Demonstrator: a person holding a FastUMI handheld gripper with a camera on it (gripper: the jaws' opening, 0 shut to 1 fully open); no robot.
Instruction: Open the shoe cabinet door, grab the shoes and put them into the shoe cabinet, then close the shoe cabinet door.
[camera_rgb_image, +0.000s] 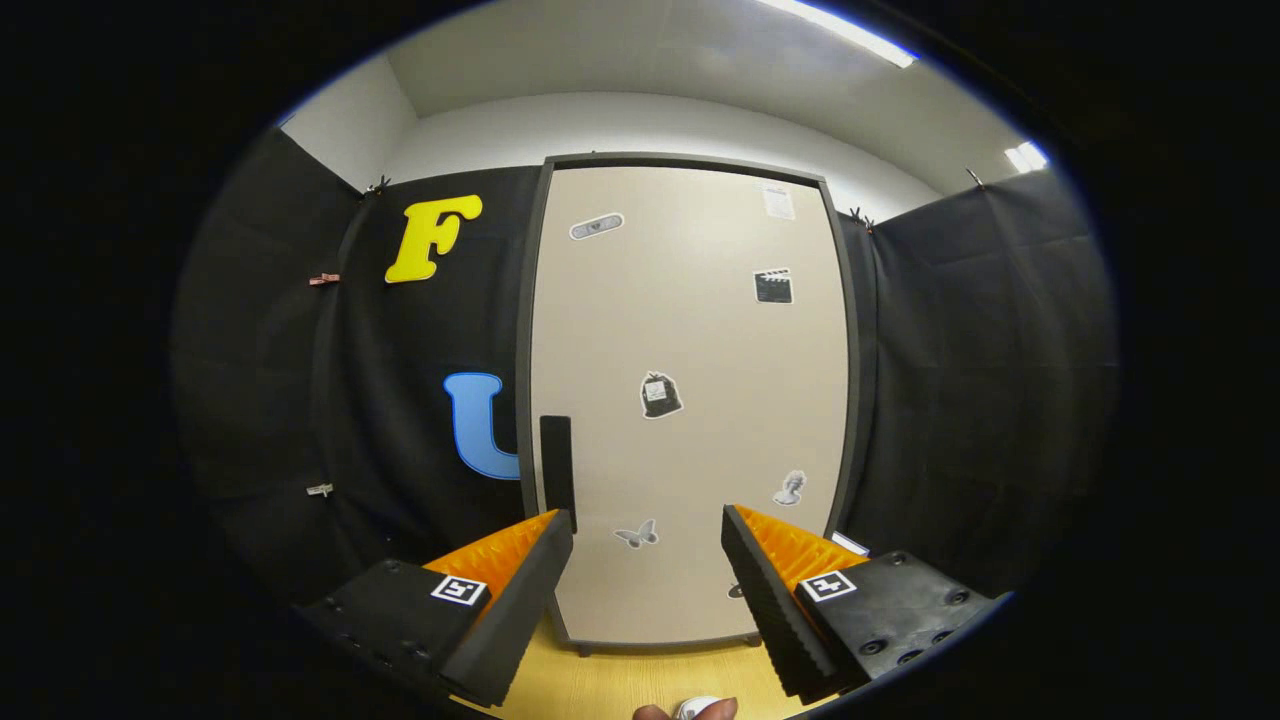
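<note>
A tall beige shoe cabinet (690, 330) with a dark frame stands upright beyond my fingers, and its door is closed. Several small stickers dot the door. A dark vertical handle (557, 470) runs along the door's left side, just above my left fingertip. My gripper (647, 525) is open, with a wide gap and nothing between the fingers. It points at the lower part of the door, a short way in front of it. A bit of a white shoe (697, 708) and a person's fingers (650, 713) peek in low between my fingers.
The cabinet stands on short feet on a light wooden floor (640, 680). Black cloth walls (980, 380) close in on both sides of the cabinet. A white ceiling with strip lights (845, 30) is overhead.
</note>
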